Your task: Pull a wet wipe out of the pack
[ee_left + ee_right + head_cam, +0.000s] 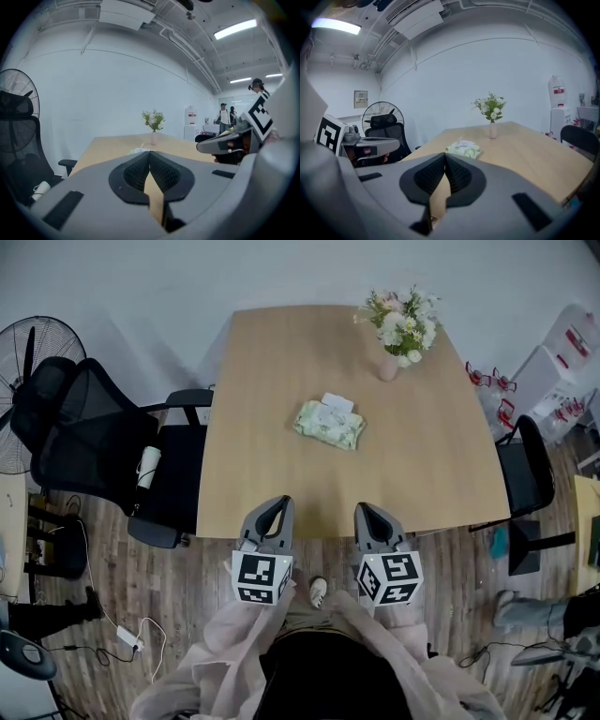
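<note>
1. The left gripper has its two black pads pressed together at the tips, and nothing is caught between them. You just see a sliver of table through the gap lower down.
2. Same deal with the right gripper. Its pads meet at the tips with nothing in them.
3. The two sit side by side right at the near edge of the table, both aimed across it and tipped a bit downward. Neither one touches the tabletop as far as I can see. Pale pink sleeves run back from them toward the person.
4. The wet wipe pack lies flat on the table ahead of both grippers and well apart from them. It's roughly between their two lines, maybe a touch toward the right one. It's greenish with a pattern. There's a white bit on the far side of its top, and I can't tell whether that's a flap or a wipe.
5. Past the pack and off to the right stands a small pink vase of white flowers, near the far edge.
6. Out to the left of the left gripper there's a black mesh office chair pulled up beside the table, with a standing fan beyond it.
7. Out to the right of the right gripper there's another dark chair at the table's side.
</note>
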### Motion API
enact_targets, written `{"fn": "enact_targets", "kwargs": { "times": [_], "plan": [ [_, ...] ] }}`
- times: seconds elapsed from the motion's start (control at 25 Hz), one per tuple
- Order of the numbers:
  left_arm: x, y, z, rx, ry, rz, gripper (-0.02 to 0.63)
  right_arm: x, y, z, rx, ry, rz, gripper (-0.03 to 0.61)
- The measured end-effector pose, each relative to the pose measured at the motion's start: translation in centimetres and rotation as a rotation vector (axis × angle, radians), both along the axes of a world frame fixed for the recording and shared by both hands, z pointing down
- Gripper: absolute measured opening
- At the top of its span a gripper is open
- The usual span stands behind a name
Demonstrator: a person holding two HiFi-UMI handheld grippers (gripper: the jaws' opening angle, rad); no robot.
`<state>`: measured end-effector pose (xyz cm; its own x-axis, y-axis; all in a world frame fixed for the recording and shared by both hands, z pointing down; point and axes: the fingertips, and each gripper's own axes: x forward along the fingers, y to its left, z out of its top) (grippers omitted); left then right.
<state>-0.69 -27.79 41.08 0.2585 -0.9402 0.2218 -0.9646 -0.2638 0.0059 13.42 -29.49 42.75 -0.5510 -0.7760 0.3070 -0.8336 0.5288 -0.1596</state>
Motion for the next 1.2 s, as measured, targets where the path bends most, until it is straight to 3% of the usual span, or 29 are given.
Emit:
{"fn": "enact_targets", "kwargs": {
  "times": [0.4,0.8,1.0,1.2],
  "plan": [
    [-0.5,-0.8,-0.3,-0.004,-0.012,-0.007,0.012,-1.7,-1.0,-0.3,0.002,-0.022,-0.056,0.011],
    [-0.7,-4.7,-0.1,-0.035,-0.016,-0.007,0.012,-3.6,-5.8,-0.2,-0.014,-0.02,-0.11,0.014],
    [-0.9,-7.3,0.9,-0.06,-0.013,0.007,0.012,-4.9,-8.6,0.5,-0.031,0.004,-0.149,0.124],
    [-1.3,-9.7,2.1,-0.084,-0.002,0.01,0.012,-5.4,-11.2,1.6,-0.047,0.028,-0.134,0.133]
  ]
}}
